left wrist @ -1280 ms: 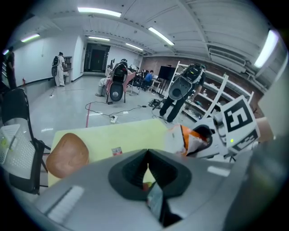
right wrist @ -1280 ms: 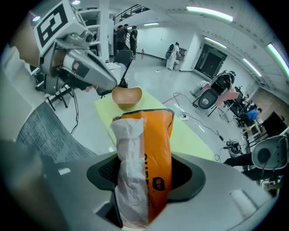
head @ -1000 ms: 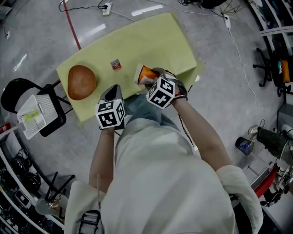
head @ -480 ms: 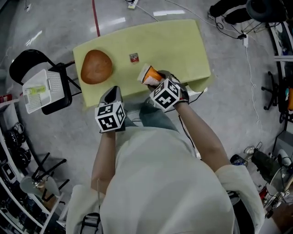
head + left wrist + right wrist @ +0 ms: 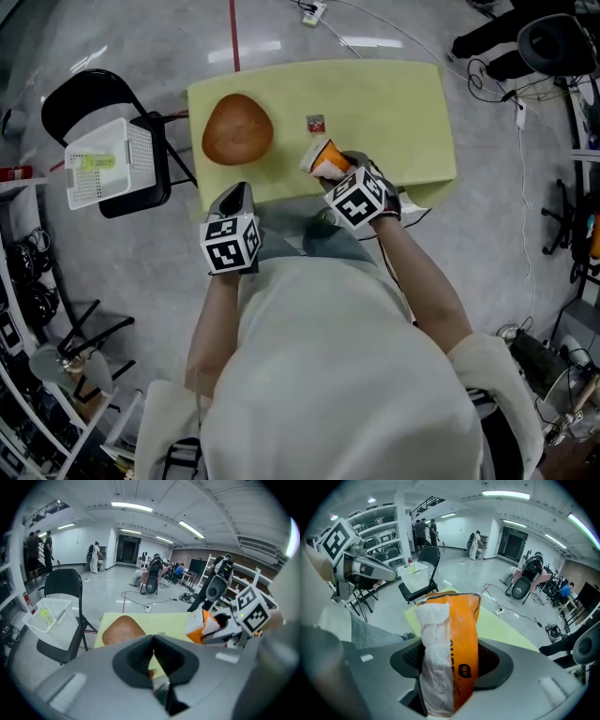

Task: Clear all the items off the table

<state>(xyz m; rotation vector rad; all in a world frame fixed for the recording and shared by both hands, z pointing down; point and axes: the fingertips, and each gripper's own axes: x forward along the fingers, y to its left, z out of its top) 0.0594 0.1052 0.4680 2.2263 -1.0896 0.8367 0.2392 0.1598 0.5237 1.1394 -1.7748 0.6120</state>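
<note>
The tabletop [image 5: 403,103] has swung toward upper centre. My right gripper [image 5: 337,172] grasps the orange bag [image 5: 323,157] at its lower edge; my left gripper [image 5: 234,193] is clenched, empty, lower left.

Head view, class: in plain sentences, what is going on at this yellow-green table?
A person stands at the table, a gripper in each hand. The right gripper is shut on an orange-and-white packet at the table's near edge. The left gripper is shut and empty, short of the table. A brown rounded item and a small red item lie on top.
</note>
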